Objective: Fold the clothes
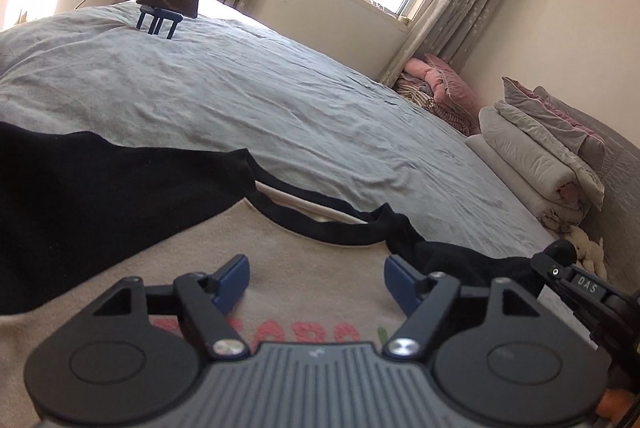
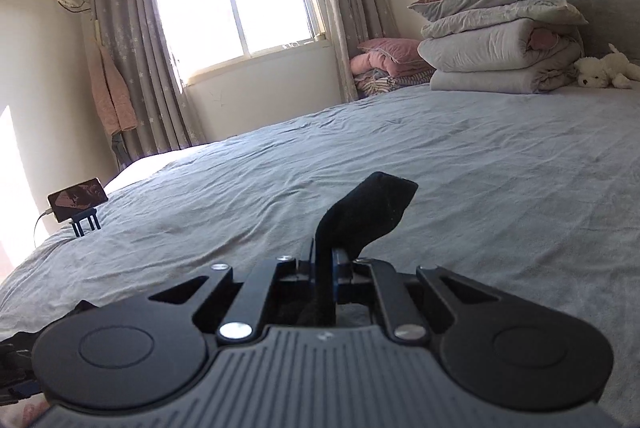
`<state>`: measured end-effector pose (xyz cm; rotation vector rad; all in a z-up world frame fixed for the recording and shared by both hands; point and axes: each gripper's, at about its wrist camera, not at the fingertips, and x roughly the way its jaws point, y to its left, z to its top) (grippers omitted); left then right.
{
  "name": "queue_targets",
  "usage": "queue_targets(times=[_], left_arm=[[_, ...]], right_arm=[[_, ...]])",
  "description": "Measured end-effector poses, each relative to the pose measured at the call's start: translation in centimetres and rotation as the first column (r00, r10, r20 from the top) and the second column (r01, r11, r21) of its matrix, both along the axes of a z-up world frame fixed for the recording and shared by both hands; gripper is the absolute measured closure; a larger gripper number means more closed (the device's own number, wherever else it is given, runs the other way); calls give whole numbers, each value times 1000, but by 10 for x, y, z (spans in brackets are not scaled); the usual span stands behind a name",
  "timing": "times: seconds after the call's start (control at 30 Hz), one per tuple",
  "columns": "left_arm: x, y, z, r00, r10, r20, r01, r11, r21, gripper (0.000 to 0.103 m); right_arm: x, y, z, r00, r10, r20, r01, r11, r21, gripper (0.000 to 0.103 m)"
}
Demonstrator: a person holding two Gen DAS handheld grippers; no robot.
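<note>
The shirt (image 1: 280, 268), beige with black sleeves, is lying flat on the bed (image 1: 280, 99), its neckline pointing away from the left gripper (image 1: 316, 278), whose fingers are standing released just above the chest. The right gripper (image 2: 323, 264) is pinching the black sleeve (image 2: 368, 211) off to the right, so it seems better placed to carry that sleeve inward across the chest.

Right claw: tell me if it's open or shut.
Shut. In the right wrist view the right claw has its blue fingers pressed together on a fold of the black sleeve, which sticks up beyond them.
</note>
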<state>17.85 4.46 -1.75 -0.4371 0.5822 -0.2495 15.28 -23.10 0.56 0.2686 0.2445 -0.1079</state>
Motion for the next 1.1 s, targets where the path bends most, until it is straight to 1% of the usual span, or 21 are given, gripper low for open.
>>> queue_targets(times=[0.03, 0.1, 0.17, 0.23, 0.3, 0.37, 0.4, 0.47, 0.5, 0.57, 0.7, 0.77, 0.83, 0.87, 0.9, 0.93, 0.97, 1.0, 1.03, 1.1], left_arm=[[0, 4, 0, 1000, 0, -5, 0, 1000, -23, 23], [0, 12, 1, 1000, -7, -13, 6, 997, -74, 21], [0, 23, 2, 999, -35, -5, 34, 985, -169, 19], [1, 31, 3, 998, -66, 5, 65, 963, -261, 16], [2, 39, 2, 995, -100, 20, 100, 933, -346, 15], [3, 42, 2, 993, -117, 26, 118, 912, -394, 14], [3, 43, 2, 992, -125, 29, 126, 900, -417, 14], [6, 42, -1, 991, -131, 7, 122, 898, -424, 14], [8, 41, -3, 991, -135, -6, 120, 901, -418, 16], [10, 38, -6, 990, -140, -25, 117, 906, -406, 24], [14, 36, -11, 990, -133, -37, 102, 890, -444, 39], [14, 38, -13, 993, -112, -47, 78, 886, -457, 41], [15, 39, -14, 994, -89, -58, 52, 883, -467, 50], [15, 40, -15, 995, -79, -63, 41, 883, -468, 52], [15, 42, -16, 995, -69, -67, 30, 883, -469, 59], [15, 42, -15, 996, -58, -69, 19, 884, -467, 72], [14, 43, -15, 996, -43, -72, 5, 888, -459, 80], [14, 44, -13, 997, -26, -74, -9, 898, -440, 93], [13, 44, -10, 997, -4, -73, -26, 912, -409, 95], [9, 47, 0, 997, 68, -32, -74, 948, -309, 95]], right_arm=[[-2, 6, 3, 998, 47, 30, -46, 999, -7, 94], [-5, 20, 7, 989, 134, 68, -132, 991, -24, 94], [-7, 38, 9, 970, 230, 83, -225, 972, -61, 94], [-8, 62, 8, 935, 347, 73, -336, 934, -124, 94], [-8, 80, 5, 904, 426, 42, -414, 895, -168, 94], [-10, 99, 2, 864, 504, 5, -491, 843, -221, 95], [-11, 104, 1, 851, 526, -5, -511, 825, -242, 95], [-13, 107, 1, 829, 559, -14, -543, 799, -260, 95], [-14, 109, 1, 818, 575, -18, -558, 785, -269, 95], [-14, 109, 1, 804, 594, -19, -576, 771, -272, 95], [-16, 111, 2, 780, 626, -21, -608, 748, -268, 95], [-20, 115, 2, 757, 653, -21, -632, 723, -279, 94], [-25, 123, 2, 728, 686, -21, -661, 692, -289, 94], [-27, 126, 2, 715, 698, -24, -672, 678, -296, 94], [-29, 129, 3, 703, 711, -29, -684, 664, -304, 94], [-30, 132, 2, 690, 723, -36, -695, 648, -312, 94], [-32, 135, 1, 678, 734, -48, -706, 631, -320, 94], [-33, 138, 1, 669, 741, -60, -715, 618, -327, 94], [-33, 140, 1, 661, 747, -72, -722, 607, -332, 94], [-34, 142, 2, 651, 753, -92, -734, 595, -328, 87]])
